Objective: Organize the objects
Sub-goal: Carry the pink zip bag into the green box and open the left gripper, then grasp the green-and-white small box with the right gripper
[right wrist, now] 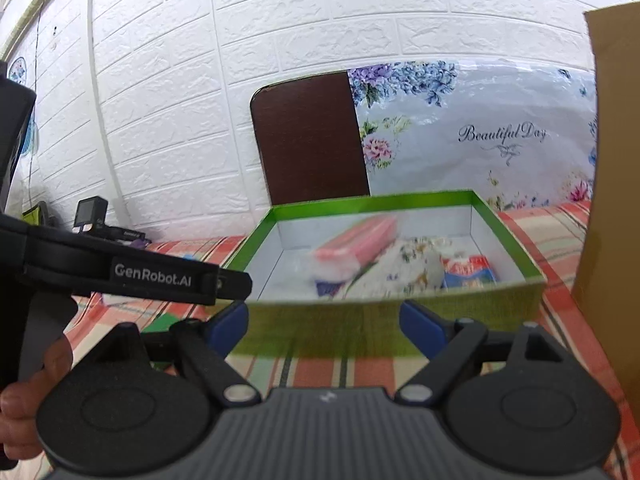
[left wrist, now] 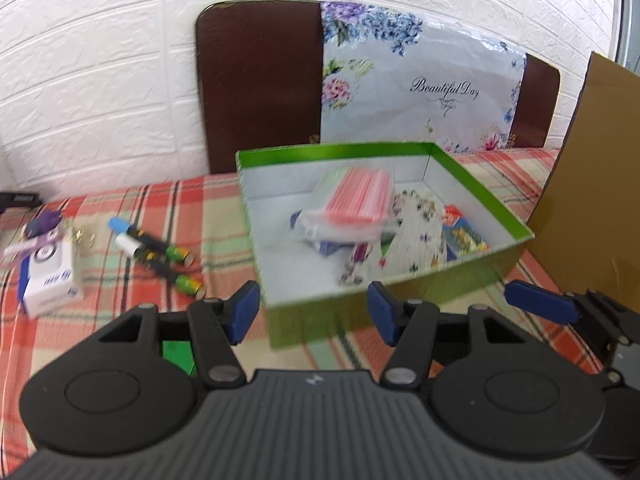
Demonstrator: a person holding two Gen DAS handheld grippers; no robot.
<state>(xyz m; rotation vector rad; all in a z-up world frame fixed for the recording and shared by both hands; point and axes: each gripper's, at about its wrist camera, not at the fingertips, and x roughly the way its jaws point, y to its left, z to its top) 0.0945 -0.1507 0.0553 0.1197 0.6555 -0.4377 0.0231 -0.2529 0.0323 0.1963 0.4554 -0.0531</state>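
- Green box (left wrist: 400, 304): lidless, on the plaid-covered counter (left wrist: 120, 200), straight ahead of both my grippers; I judge it the collecting point, since several things already lie inside.
- Contents: a clear bag of pink-striped items (left wrist: 356, 204) resting on top of the others, a floral pouch (left wrist: 416, 232) beside it, a small blue-and-red packet (left wrist: 464, 236) against the right wall. Blur hides finer detail.
- Loose items, left of the box and apart from it: two markers (left wrist: 156, 248) lying side by side, a white carton (left wrist: 50, 276), a purple keychain-like thing (left wrist: 44, 222) behind the carton. These appear to be what is left to gather.
- Left gripper (left wrist: 314, 312): fingers apart, nothing between them, hovering just before the box's near wall, with the loose items off to its left.
- Right gripper (right wrist: 324, 326): fingers likewise spread and empty, close to the same near wall; its blue pad (left wrist: 540, 302) shows at the right edge of the left wrist view.
- Surroundings: brown board with floral sheet (left wrist: 420, 92) leaning on the white brick wall; cardboard panel (left wrist: 592, 184) standing at right, just beside the box.
- Judgement: both grippers are free, so the markers look the likeliest next pick.
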